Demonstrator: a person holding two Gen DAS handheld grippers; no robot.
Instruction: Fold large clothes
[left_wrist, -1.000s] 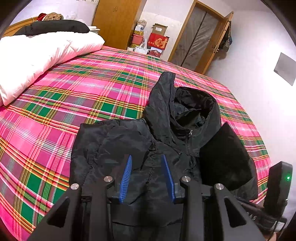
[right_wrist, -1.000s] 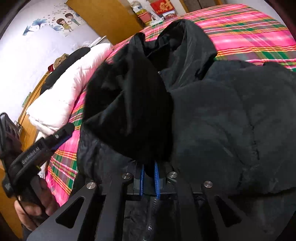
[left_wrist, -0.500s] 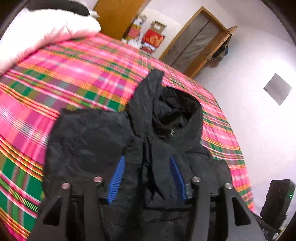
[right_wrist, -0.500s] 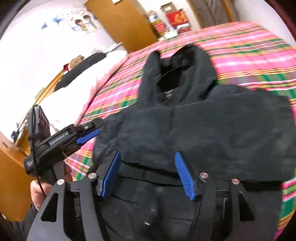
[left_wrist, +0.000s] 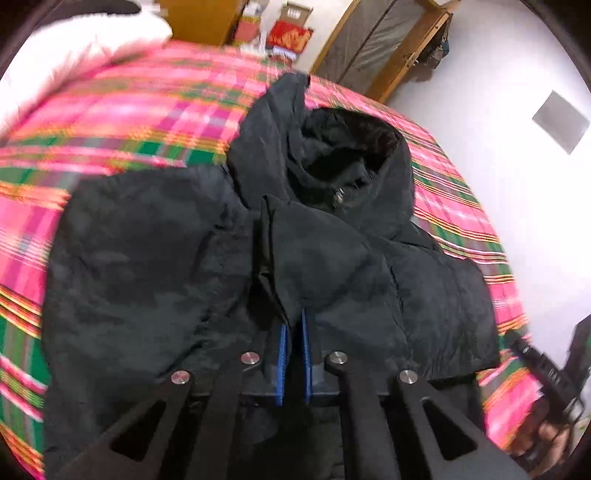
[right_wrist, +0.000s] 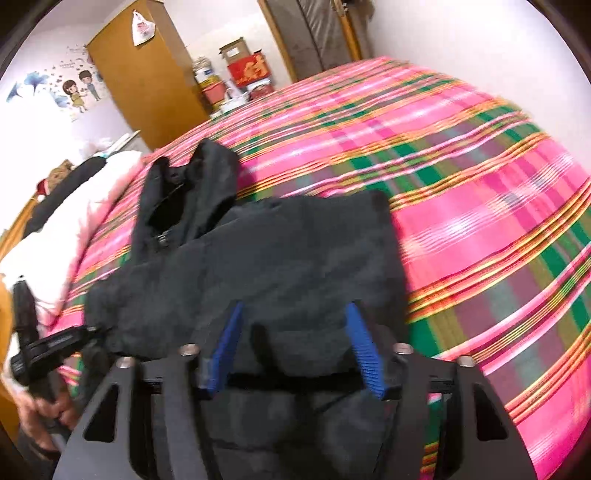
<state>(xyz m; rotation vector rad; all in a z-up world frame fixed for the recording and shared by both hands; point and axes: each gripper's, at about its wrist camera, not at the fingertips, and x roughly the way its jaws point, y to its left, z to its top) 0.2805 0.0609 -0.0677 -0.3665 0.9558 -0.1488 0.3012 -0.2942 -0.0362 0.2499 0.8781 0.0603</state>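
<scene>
A black hooded jacket (left_wrist: 140, 258) lies on the pink plaid bed (left_wrist: 122, 122), hood (left_wrist: 351, 162) toward the far side, both sleeves folded across the chest. My left gripper (left_wrist: 293, 325) is shut on a fold of the jacket's sleeve cuff (left_wrist: 314, 258) at mid chest. In the right wrist view the jacket (right_wrist: 288, 258) lies below my right gripper (right_wrist: 291, 325), which is open and empty above its lower part. The left gripper also shows in the right wrist view (right_wrist: 48, 347) at the left edge.
A white duvet (left_wrist: 74, 55) and dark pillow lie at the bed's head. A wooden wardrobe (right_wrist: 147, 74), boxes (right_wrist: 243, 70) and a door (left_wrist: 388, 40) stand beyond the bed. The bed's plaid cover (right_wrist: 480, 192) stretches right of the jacket.
My left gripper went from open to shut on the sleeve cuff. My right gripper let go of the sleeve about a second ago and has drawn back, open.
</scene>
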